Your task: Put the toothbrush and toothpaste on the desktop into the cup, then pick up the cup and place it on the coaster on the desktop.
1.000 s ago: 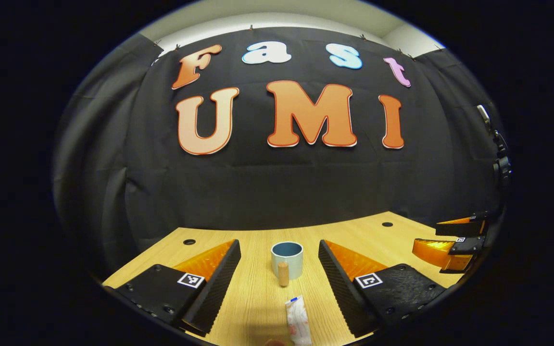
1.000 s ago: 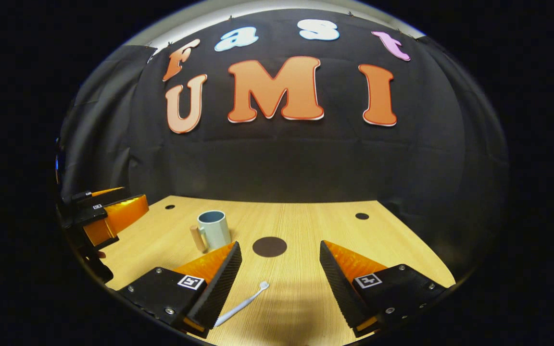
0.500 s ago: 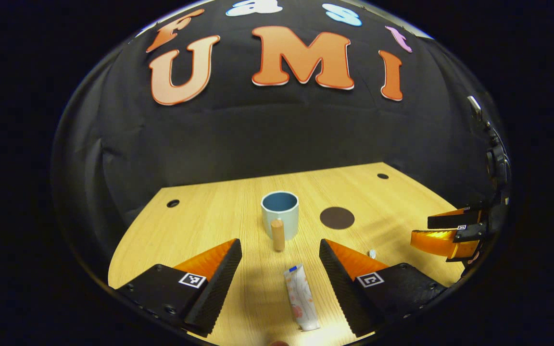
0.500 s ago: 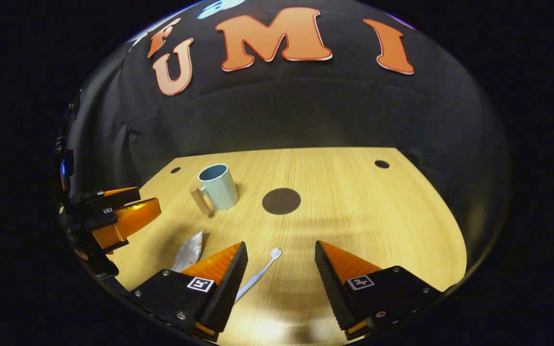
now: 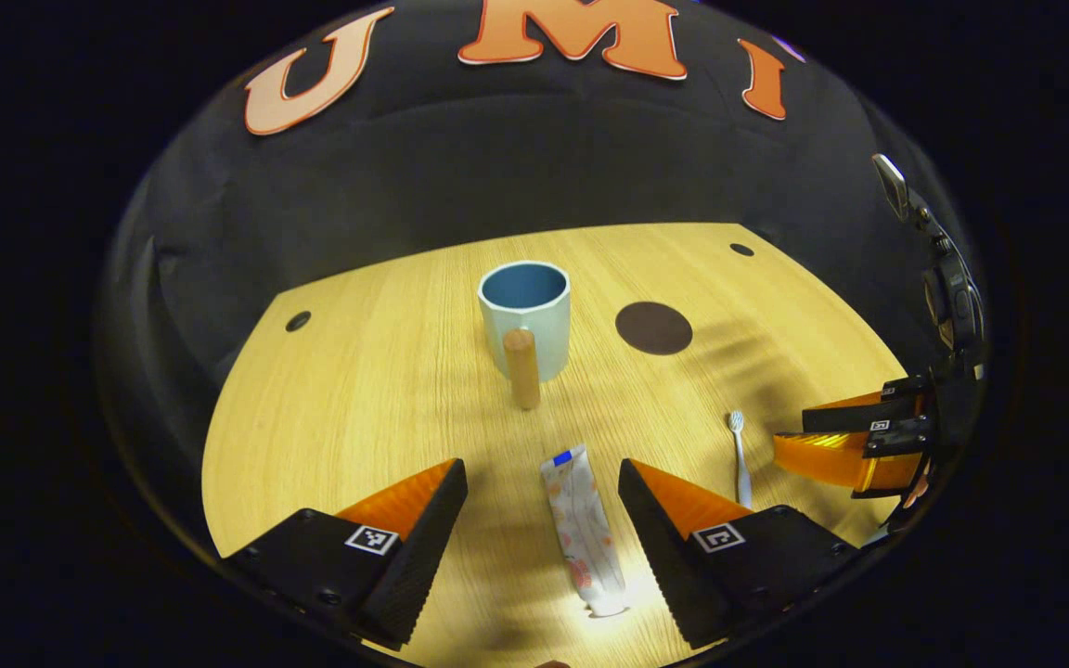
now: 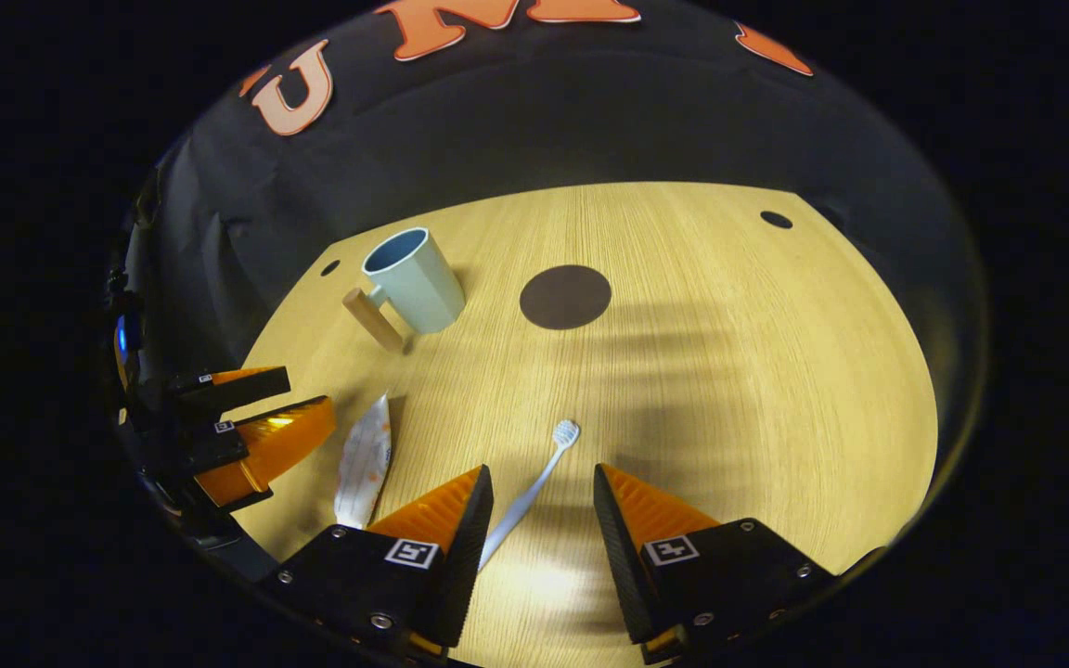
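Note:
A pale blue cup [image 5: 525, 315] with a wooden handle stands upright on the wooden desktop [image 5: 358, 390]; it is also in the right gripper view [image 6: 414, 281]. A dark round coaster [image 5: 653, 327] [image 6: 565, 297] lies to the cup's right. A white toothpaste tube [image 5: 583, 529] [image 6: 364, 459] lies flat between the fingers of my left gripper [image 5: 542, 482], which hangs open above it. A white toothbrush [image 6: 527, 492] [image 5: 738, 456] lies flat between the fingers of my right gripper [image 6: 536, 487], open above it. Neither gripper holds anything.
Small dark holes [image 6: 776, 219] mark the desktop near its far corners. The black cloth wall [image 5: 534, 158] closes the back. In the left gripper view the right gripper [image 5: 859, 445] shows at the right edge; in the right gripper view the left gripper [image 6: 238, 431] shows at the left.
Both grippers have tilted downward and moved forward over the desk. The toothpaste now lies between the left fingers and the toothbrush between the right fingers. The right gripper's opening has narrowed slightly.

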Motion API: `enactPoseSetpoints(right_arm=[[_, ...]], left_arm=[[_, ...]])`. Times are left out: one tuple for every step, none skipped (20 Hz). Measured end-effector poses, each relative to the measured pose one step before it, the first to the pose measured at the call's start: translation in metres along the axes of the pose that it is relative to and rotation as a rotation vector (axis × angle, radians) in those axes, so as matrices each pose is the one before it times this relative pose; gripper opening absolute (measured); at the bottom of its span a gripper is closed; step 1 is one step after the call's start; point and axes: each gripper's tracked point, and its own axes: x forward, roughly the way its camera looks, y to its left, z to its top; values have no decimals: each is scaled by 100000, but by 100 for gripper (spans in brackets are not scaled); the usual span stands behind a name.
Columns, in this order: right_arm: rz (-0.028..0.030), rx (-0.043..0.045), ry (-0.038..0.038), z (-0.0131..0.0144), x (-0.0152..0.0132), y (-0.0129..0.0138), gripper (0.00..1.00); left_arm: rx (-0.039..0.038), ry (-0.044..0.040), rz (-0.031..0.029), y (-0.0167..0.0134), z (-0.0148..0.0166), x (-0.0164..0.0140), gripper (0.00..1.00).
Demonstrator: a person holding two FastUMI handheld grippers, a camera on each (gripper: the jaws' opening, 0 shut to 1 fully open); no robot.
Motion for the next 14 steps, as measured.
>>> enactPoseSetpoints(right_arm=[[-1149,323,2289,-500,648,-145,64],[-710,-509,2430,-457,629,101,64],[96,-792,2152,-536,422,329,63],[640,-598,2211,-427,481,507,62],[750,-143,1481,-210,363,537,61],[166,-47,1008,-191,440,329,61],[272,308,785,92,301,203,59],[-194,375,1248,-247,274,-80,56],[-667,608,1271,-184,220,-192,47],[-513,164,-307,116,38,-172,49],[-903,-284,605,101,112,-290,43],[-921,-36,-335,90,4,-219,40],[-485,-218,238,89,182,-132,32],[172,642,-636,274,173,10,26]], left_arm=[[703,4459,-190,195,-248,171,99],[202,3843,604,-17,-398,340,99],[-734,2889,442,-76,-118,296,99],[-548,2383,-206,-139,-213,425,99],[-694,2996,-528,-105,-180,230,99],[-780,3010,-1056,-53,-817,333,99],[-667,2395,-1403,-191,-271,320,99],[-923,2248,-965,-364,-390,486,99],[-763,2327,-381,-129,-647,118,98],[-968,1687,-266,-190,-294,239,98],[-1164,1986,450,-22,-298,121,97],[-1746,2370,70,-52,-351,58,96],[-1712,1217,-1337,-351,-165,84,89],[-956,541,-389,-215,-50,330,86]])
